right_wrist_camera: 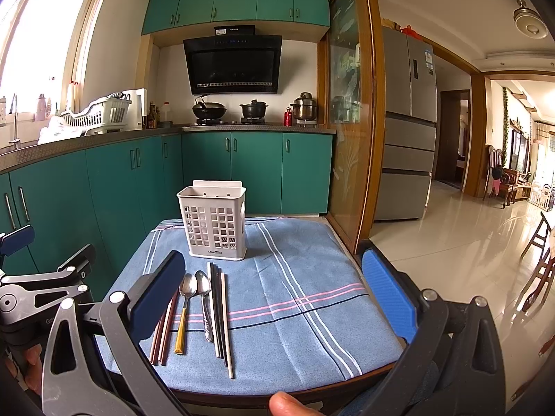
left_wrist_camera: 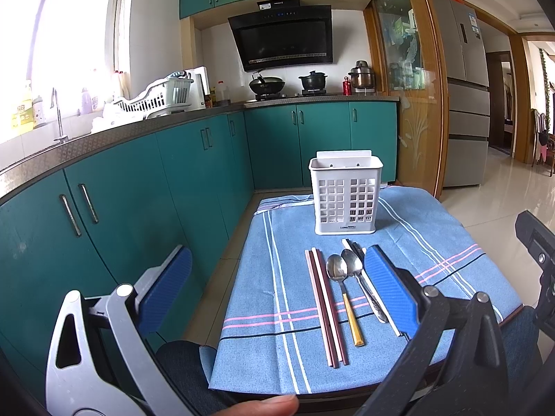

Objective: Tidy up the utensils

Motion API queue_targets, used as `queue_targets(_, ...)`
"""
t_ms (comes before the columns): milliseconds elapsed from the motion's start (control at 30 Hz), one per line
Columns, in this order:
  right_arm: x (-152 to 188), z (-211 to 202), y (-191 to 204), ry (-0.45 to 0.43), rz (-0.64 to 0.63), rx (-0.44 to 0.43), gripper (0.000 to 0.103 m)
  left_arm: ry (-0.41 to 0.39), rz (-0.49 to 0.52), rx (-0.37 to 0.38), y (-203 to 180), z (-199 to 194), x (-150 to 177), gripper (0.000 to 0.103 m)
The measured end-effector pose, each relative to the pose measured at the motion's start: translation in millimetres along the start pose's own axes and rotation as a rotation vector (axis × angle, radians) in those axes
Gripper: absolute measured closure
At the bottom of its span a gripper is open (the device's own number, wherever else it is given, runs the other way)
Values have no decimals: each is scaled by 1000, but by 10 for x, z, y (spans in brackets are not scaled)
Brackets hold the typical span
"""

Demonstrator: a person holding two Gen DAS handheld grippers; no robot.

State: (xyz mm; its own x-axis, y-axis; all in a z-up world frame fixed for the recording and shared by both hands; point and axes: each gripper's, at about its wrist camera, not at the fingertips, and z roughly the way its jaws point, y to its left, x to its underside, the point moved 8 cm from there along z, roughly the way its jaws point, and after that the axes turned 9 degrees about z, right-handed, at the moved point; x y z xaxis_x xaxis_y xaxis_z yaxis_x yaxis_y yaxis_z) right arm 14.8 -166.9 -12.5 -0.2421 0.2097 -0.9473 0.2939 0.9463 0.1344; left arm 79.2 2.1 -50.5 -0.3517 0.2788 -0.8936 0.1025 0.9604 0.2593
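Observation:
A white slotted utensil holder (left_wrist_camera: pixel 345 197) (right_wrist_camera: pixel 213 222) stands upright at the far side of a small table covered by a blue striped cloth (left_wrist_camera: pixel 277 346) (right_wrist_camera: pixel 295 329). In front of it lie pink and brown chopsticks (left_wrist_camera: pixel 324 306) (right_wrist_camera: pixel 166 326), a yellow-handled spoon (left_wrist_camera: pixel 341 287) (right_wrist_camera: pixel 185 305), a steel spoon (left_wrist_camera: pixel 360 277) (right_wrist_camera: pixel 205 298) and black and white chopsticks (left_wrist_camera: pixel 357 248) (right_wrist_camera: pixel 222 312). My left gripper (left_wrist_camera: pixel 279 256) hovers open over the cloth's near left part, holding nothing. My right gripper (right_wrist_camera: pixel 274 260) is open above the cloth's middle, also holding nothing.
Teal cabinets (left_wrist_camera: pixel 138 190) run close along the table's left side and behind it. A wood-framed glass door (right_wrist_camera: pixel 350 138) stands at the far right corner, with a fridge (right_wrist_camera: pixel 409 121) beyond. Tiled floor opens to the right, where a wooden chair (right_wrist_camera: pixel 541 260) stands.

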Motion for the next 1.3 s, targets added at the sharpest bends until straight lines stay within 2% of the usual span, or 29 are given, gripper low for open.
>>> queue_targets(100, 31, 38, -4, 17, -7, -2, 3, 20, -1, 5, -8, 54, 15, 4)
queue_targets(200, 136, 212, -32, 76, -46, 3, 3, 83, -1, 7, 3, 230, 98, 4)
queue_targets(267, 275, 399, -97, 138, -71, 37, 3, 145, 11, -2, 10, 398, 216, 4)
queue_targets(367, 596, 727, -199, 291, -66, 49, 3, 240, 11, 13, 8, 650, 420, 4)
queue_targets(467, 915, 980, -214, 413, -65, 28, 24, 305, 18, 45, -33, 854, 601, 7)
queue_targets(567, 1159, 1183, -130, 526, -38, -45, 38, 364, 39, 87, -136, 1066, 749, 12)
queue_targets(767, 1456, 1635, 140, 667, -49, -123, 39, 461, 65, 129, -286, 1503, 973, 22)
queue_targets(933, 1555, 1975, 264, 719, -94, -95, 39, 529, 57, 159, -299, 1784, 1087, 30)
queue_targets(1100, 1529, 2081, 236, 714, -124, -47, 39, 566, 64, 184, -350, 1956, 1135, 30)
queue_targets(1300, 1567, 2149, 160, 737, -108, -55, 38, 576, 62, 204, -383, 2044, 1070, 31)
